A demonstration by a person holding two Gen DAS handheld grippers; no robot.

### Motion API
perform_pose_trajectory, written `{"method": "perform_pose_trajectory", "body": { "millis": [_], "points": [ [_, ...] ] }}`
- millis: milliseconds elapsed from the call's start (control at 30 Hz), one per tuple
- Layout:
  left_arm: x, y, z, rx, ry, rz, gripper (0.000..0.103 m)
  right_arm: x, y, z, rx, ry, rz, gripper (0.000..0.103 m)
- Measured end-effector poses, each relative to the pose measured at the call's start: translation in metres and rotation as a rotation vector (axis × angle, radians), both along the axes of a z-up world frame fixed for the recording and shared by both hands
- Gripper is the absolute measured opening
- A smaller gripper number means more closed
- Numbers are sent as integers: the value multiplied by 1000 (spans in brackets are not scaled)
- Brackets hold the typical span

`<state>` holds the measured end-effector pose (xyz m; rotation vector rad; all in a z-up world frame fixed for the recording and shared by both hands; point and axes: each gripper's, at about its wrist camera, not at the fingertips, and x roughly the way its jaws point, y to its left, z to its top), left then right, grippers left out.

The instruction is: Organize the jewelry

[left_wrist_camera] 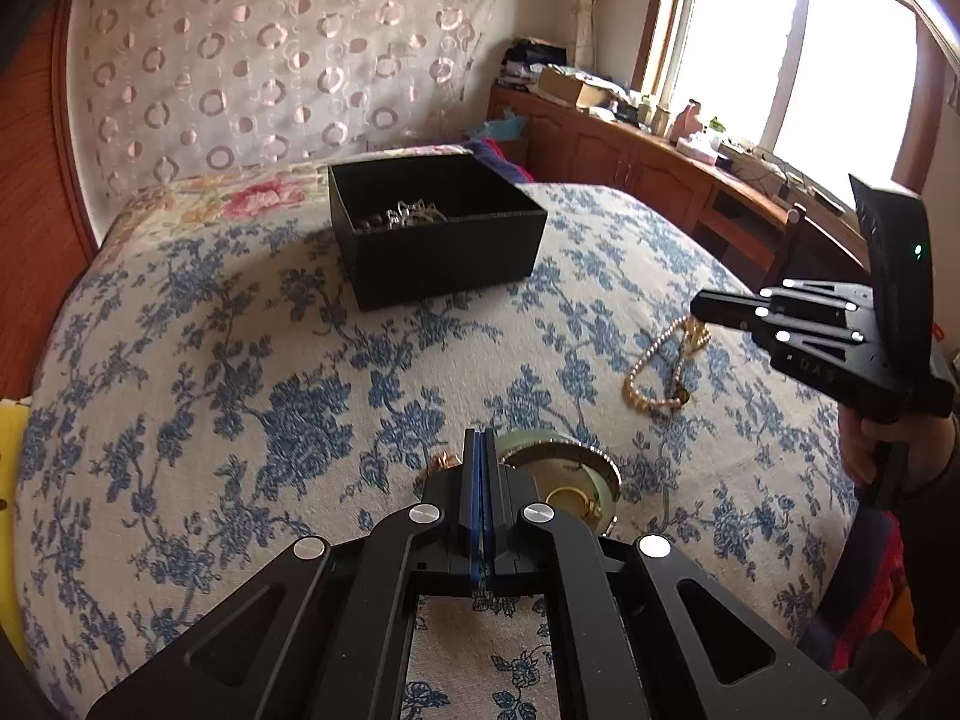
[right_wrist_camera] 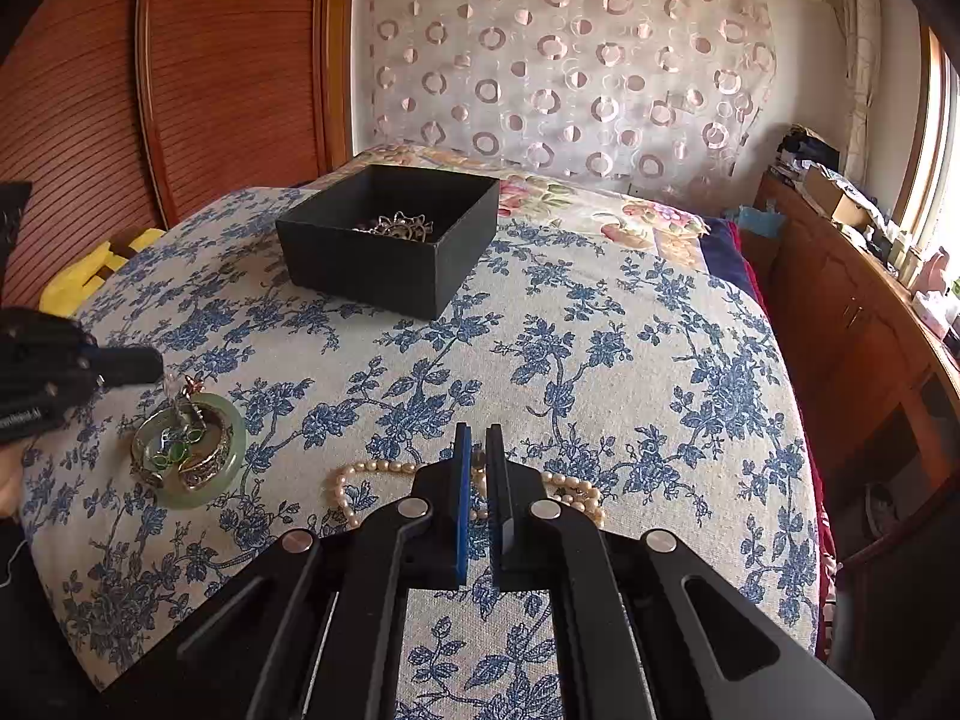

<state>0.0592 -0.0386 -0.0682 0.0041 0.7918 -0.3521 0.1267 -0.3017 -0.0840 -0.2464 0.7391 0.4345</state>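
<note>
Left gripper (left_wrist_camera: 480,450) was closed on nothing, beside the bangles (right_wrist_camera: 189,450). Right gripper (right_wrist_camera: 478,450) hovered barely open over the pearls (right_wrist_camera: 360,474). Box (right_wrist_camera: 390,240) sat near the bedspread's (right_wrist_camera: 600,360) far edge.

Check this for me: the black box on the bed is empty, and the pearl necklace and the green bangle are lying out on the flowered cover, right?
Not quite. The black box is not empty: the right wrist view shows silvery jewelry already lying inside it. The rest holds: the pearl necklace and the green bangle both lie out on the flowered cover.
</note>
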Motion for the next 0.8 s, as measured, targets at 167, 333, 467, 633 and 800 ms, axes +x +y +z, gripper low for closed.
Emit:
{"method": "perform_pose_trajectory", "body": {
  "millis": [167, 333, 467, 633, 800],
  "points": [
    [0, 2, 18, -14, -41, 6, 0, -1, 1, 1, 7, -5, 3, 5],
    [7, 5, 36, -20, -82, 12, 0, -3, 6, 15, 20, -32, 19, 5],
    [12, 5, 35, -9, -66, -1, 0, -5, 9, 25, 28, -48, 30, 5],
    [23, 4, 6, -1, 46, -7, 4, -5, 11, 20, 23, -35, 35, 5],
    [35, 3, -17, -4, 120, -26, 4, -3, 10, 14, 25, -19, 31, 5]
  ]
}}
